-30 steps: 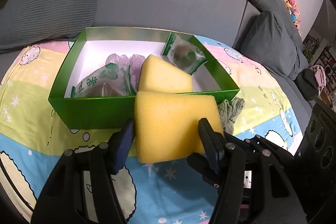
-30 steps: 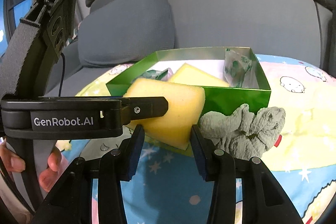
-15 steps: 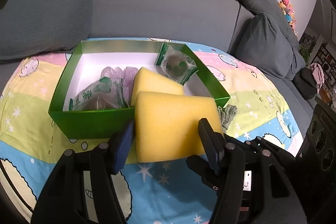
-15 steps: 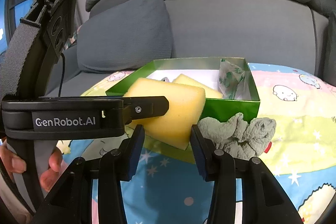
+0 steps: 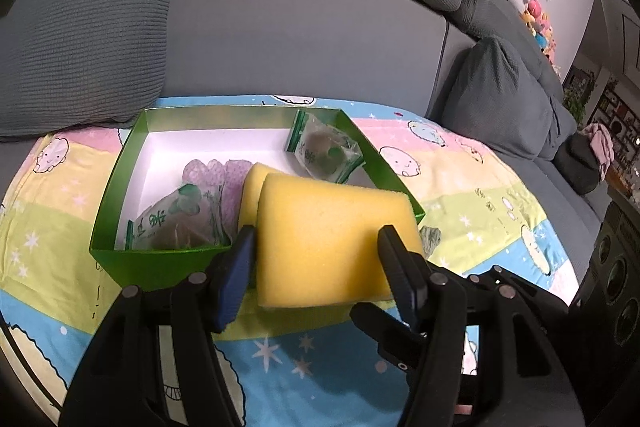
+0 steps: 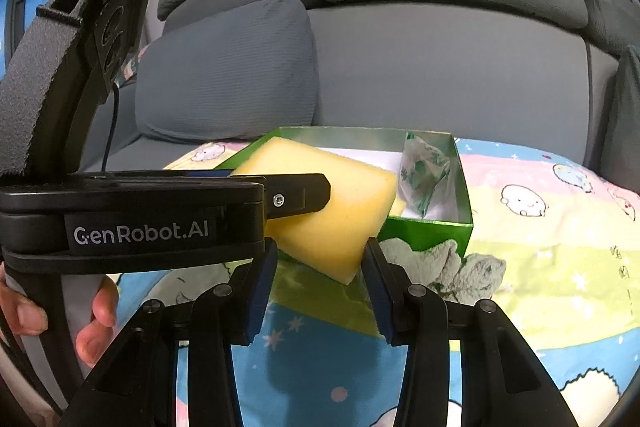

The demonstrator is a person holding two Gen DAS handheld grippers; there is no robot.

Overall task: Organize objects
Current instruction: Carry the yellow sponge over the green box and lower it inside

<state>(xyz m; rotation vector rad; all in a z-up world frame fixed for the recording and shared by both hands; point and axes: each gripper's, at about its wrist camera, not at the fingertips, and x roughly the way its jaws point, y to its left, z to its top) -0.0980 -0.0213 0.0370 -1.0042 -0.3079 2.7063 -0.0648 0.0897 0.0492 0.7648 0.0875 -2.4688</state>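
Grey sofa (image 5: 288, 27) at the back; over its seat a cartoon-print blanket (image 5: 480, 187), and everything stands on that.

Green box (image 5: 120, 187), open-topped with a white floor, sits toward the blanket's back edge. Already in it: one yellow sponge (image 5: 250, 187) near the middle, a purple item I cannot identify on the floor, a green-printed snack packet (image 5: 176, 219) in the near left corner, and another packet (image 5: 328, 151) leaning in the far right corner.

My left gripper (image 5: 316, 267) is clamped on the second yellow sponge (image 5: 332, 239), pads on its two side faces, the foam held above the box's near wall and overlapping it. In the right wrist view the same sponge (image 6: 332, 215) hangs clear of the blanket.

My right gripper (image 6: 320, 279) has its jaws parted with nothing between the pads; it carries nothing. A crumpled grey-green cloth (image 6: 452, 267) lies on the blanket just outside the box's near right corner, ahead of that gripper.

Step in hand, as I read it: lower this sponge in.
- Clear the near wall fully first; the thin wall would likely shift if clipped.
- Aim for the bare white floor on the right, between the first sponge and the right-hand packet.
- Lower flat, then let go; foam springs back, so release low.
- Cloth looks like the right gripper's job.
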